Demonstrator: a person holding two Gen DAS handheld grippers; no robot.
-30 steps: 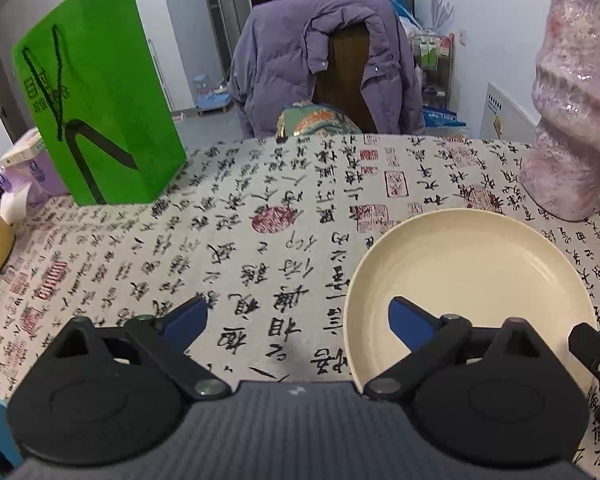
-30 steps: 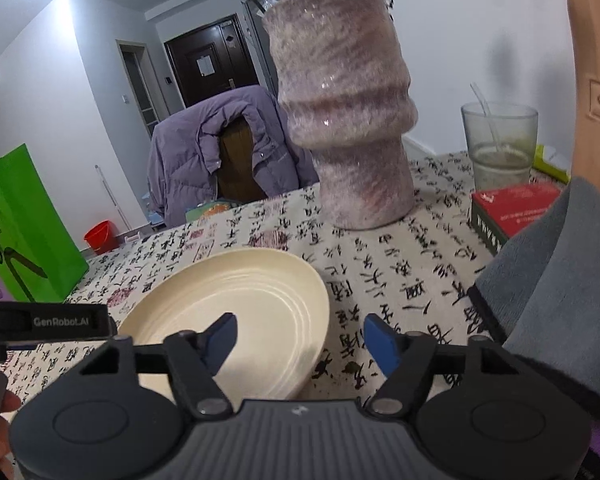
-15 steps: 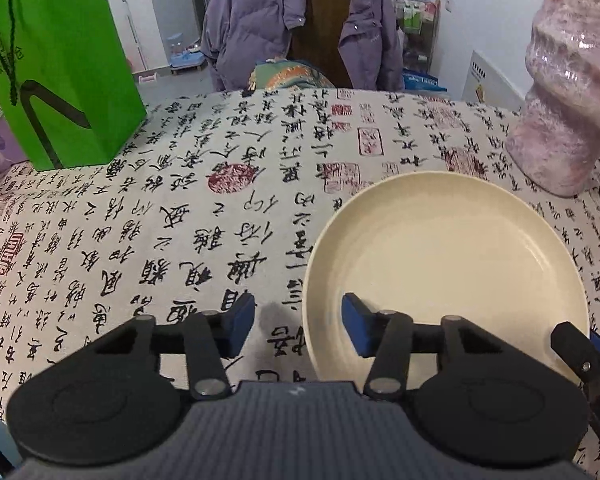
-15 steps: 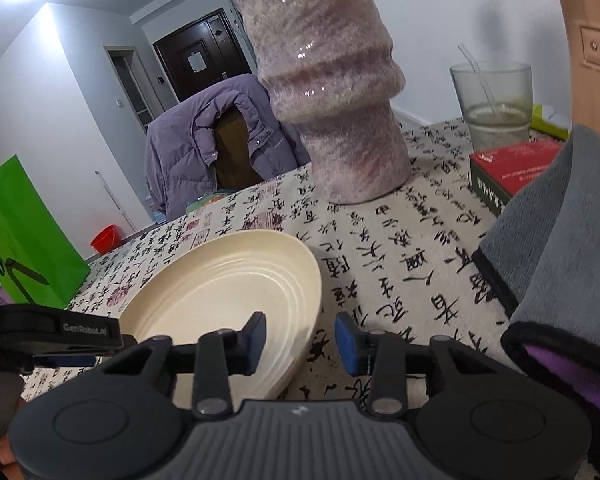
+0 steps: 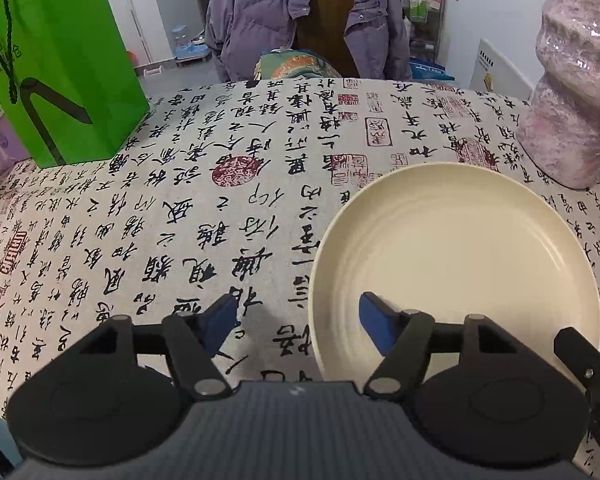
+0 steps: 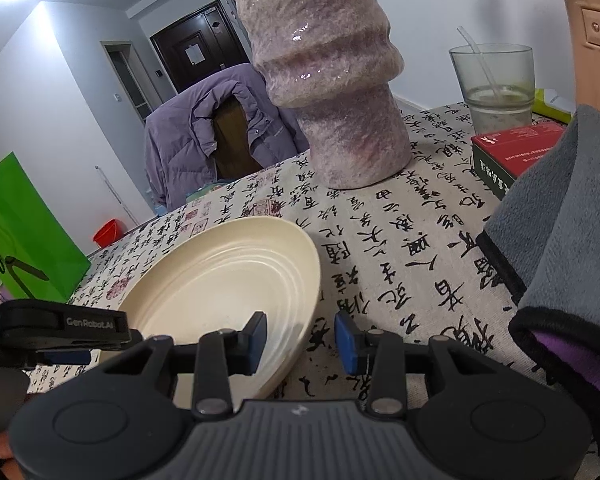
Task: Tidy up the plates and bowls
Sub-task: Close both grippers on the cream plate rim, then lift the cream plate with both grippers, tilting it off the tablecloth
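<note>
Straddling the near rim of the cream plate (image 5: pixel 456 248), the left gripper (image 5: pixel 298 318) is opening, one blue pad over the plate's inside and the other over the tablecloth (image 5: pixel 204 184), neither pad pressing on the rim; the right gripper (image 6: pixel 301 338) is straddling the plate's rim on the opposite side, its jaws standing partly spread with the rim between them, and whether the pads are touching it I cannot tell; ahead of the left gripper a broad stretch of cloth is lying bare up to the green bag (image 5: pixel 56 60); the pink vase (image 6: pixel 328 76) is standing just beyond the plate's far edge; a grey towel (image 6: pixel 560 220) is crowding the right gripper's right side, with a red box (image 6: pixel 516 152) and a glass (image 6: pixel 494 80) behind it.
</note>
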